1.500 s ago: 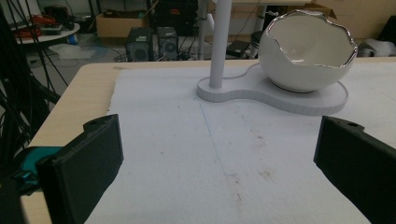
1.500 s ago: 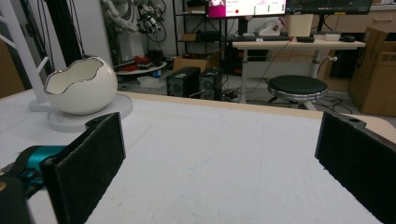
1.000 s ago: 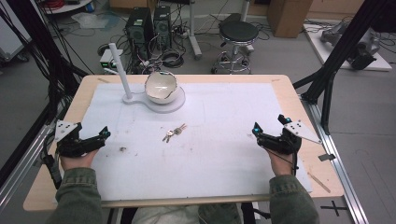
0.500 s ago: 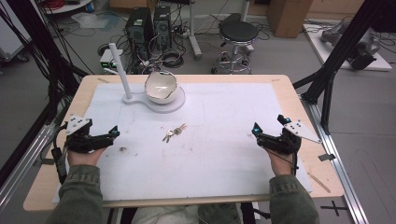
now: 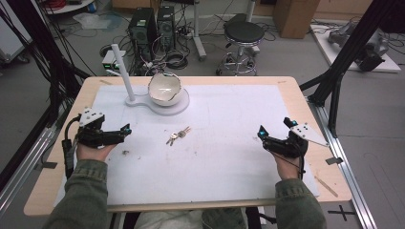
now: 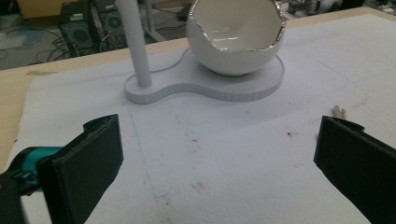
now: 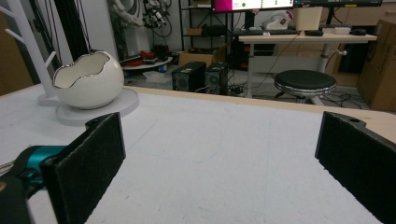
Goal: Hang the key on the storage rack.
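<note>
High view: the small bunch of metal keys (image 5: 177, 137) lies flat on the white table mat (image 5: 229, 162), in front of the white egg-shaped ceramic bowl (image 5: 165, 89) on its white stand, between the left gripper (image 5: 125, 130) and right gripper (image 5: 261, 132), both with jaws spread wide and holding nothing.
</note>
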Demonstrator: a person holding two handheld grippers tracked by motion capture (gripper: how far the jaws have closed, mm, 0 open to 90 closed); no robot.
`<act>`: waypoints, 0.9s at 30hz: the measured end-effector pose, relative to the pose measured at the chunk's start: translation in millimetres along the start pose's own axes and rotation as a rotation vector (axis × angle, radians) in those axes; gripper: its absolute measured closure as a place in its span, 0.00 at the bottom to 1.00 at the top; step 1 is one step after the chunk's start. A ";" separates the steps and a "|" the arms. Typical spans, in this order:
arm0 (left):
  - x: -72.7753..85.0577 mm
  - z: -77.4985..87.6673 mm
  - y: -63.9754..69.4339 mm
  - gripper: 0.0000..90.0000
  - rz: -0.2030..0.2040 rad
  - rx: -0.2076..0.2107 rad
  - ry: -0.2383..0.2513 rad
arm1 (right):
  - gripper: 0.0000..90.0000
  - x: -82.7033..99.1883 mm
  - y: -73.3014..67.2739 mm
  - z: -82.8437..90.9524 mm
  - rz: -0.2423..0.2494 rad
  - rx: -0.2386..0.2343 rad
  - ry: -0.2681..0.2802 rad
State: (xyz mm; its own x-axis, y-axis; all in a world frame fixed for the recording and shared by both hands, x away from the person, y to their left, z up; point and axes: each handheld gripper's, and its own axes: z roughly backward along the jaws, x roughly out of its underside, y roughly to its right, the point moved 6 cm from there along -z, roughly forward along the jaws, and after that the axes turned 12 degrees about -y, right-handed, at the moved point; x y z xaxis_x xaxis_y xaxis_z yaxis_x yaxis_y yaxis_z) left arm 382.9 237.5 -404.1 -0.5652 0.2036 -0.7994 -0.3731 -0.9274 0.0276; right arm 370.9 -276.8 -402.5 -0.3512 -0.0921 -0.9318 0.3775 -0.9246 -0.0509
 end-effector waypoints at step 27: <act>-43.4 -50.5 58.6 0.02 -0.129 0.117 -0.151 | 0.01 0.3 1.2 0.7 -0.010 -0.014 -0.004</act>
State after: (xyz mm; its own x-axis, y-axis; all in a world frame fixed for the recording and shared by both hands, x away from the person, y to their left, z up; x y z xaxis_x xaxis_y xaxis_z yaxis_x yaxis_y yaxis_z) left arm 422.8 158.4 -398.1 -0.6075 0.3707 -0.7025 -0.5270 -0.8498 0.0072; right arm 370.7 -278.2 -402.7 -0.3586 -0.0844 -0.9297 0.3858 -0.9203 -0.0652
